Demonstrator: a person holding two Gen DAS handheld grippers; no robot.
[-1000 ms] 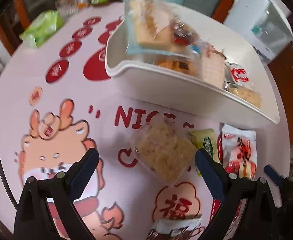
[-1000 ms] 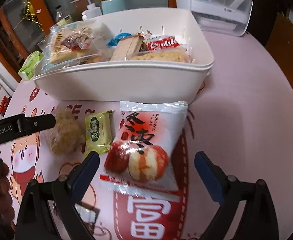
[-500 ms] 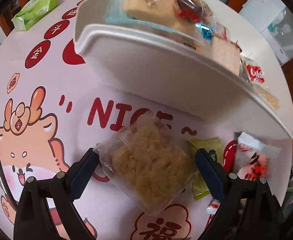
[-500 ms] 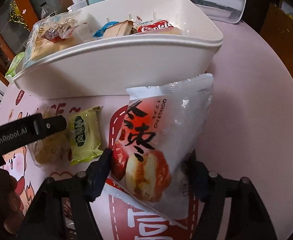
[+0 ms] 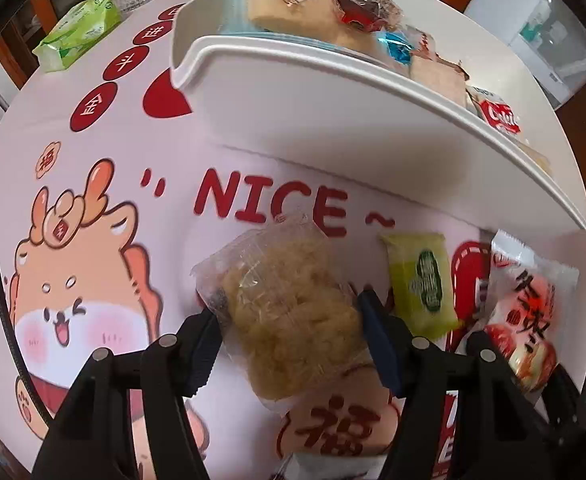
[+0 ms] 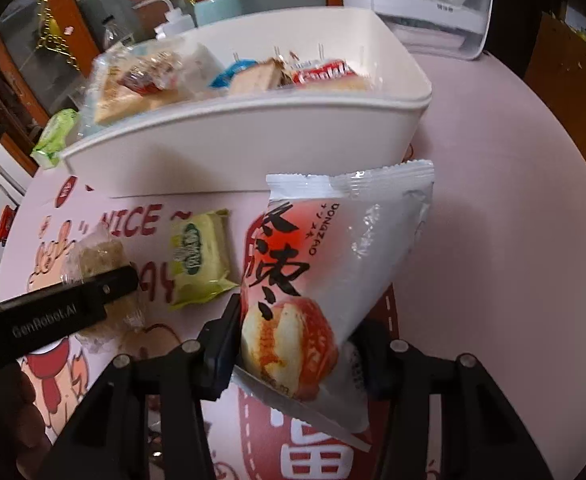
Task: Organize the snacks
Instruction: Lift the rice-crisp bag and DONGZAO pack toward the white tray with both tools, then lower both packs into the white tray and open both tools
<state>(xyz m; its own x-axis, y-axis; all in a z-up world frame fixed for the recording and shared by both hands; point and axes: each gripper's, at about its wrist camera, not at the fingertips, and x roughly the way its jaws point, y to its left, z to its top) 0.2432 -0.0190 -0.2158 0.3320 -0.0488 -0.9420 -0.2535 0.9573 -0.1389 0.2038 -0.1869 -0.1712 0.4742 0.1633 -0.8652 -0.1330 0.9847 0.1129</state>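
Grippers both loaded. Left gripper (image 5: 291,334) is pinching a clear-wrapped shredded cake (image 5: 289,316) between its jaws, down at the pink printed tablecloth (image 5: 105,184), just in front of the white bin (image 5: 333,128). Right gripper (image 6: 297,344) is clamping a white-and-red jujube packet (image 6: 325,276) by its lower end, packet tilting up toward the bin's near wall. Green wrapped pastry (image 6: 199,256) is lying flat on the cloth between the two held snacks. Bin is holding several wrapped snacks; a red cookie pack (image 6: 325,74) is showing at its right side.
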